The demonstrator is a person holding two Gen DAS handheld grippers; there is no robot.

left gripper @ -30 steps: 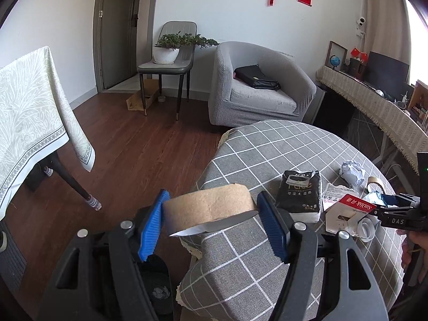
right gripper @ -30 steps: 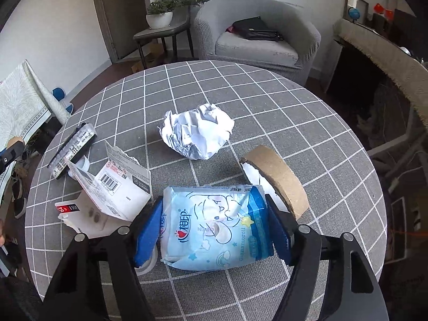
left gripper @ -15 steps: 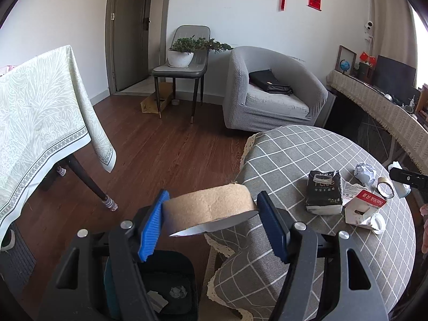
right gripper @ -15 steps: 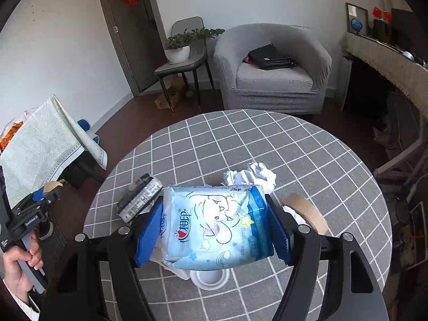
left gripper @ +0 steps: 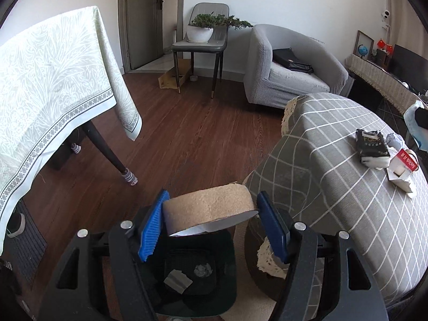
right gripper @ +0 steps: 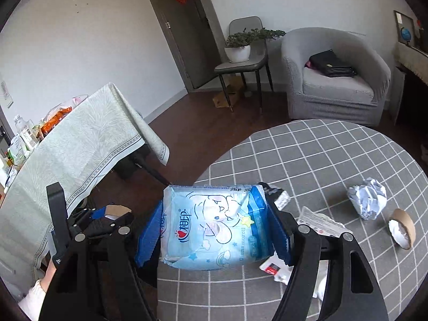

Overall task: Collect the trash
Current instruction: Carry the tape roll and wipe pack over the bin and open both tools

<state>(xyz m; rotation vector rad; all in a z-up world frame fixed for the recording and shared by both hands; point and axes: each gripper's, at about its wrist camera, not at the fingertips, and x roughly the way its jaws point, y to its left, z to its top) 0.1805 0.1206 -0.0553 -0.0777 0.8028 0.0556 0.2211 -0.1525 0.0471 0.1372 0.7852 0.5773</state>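
Observation:
My left gripper (left gripper: 211, 224) is shut on a brown cardboard tape roll (left gripper: 208, 210), held above a dark trash bin (left gripper: 198, 272) on the floor with scraps inside. My right gripper (right gripper: 214, 227) is shut on a blue and white wipes packet (right gripper: 214, 224), raised over the left edge of the round grey checked table (right gripper: 321, 155). On that table lie a crumpled paper ball (right gripper: 367, 200), a second tape roll (right gripper: 402, 227), a torn white box (right gripper: 318, 224) and a black packet (left gripper: 371, 144). The left gripper also shows in the right wrist view, at the left (right gripper: 107, 216).
A table draped in a pale green cloth (left gripper: 53, 85) stands left of the bin, its dark leg (left gripper: 107, 149) close by. A grey armchair (left gripper: 289, 72) and a chair with a potted plant (left gripper: 203, 34) stand at the back. Wooden floor lies between.
The left gripper has moved left off the table's edge with the tape roll, and the bin has come into view below it. The right gripper has risen from the table with the wipes packet and swung left.

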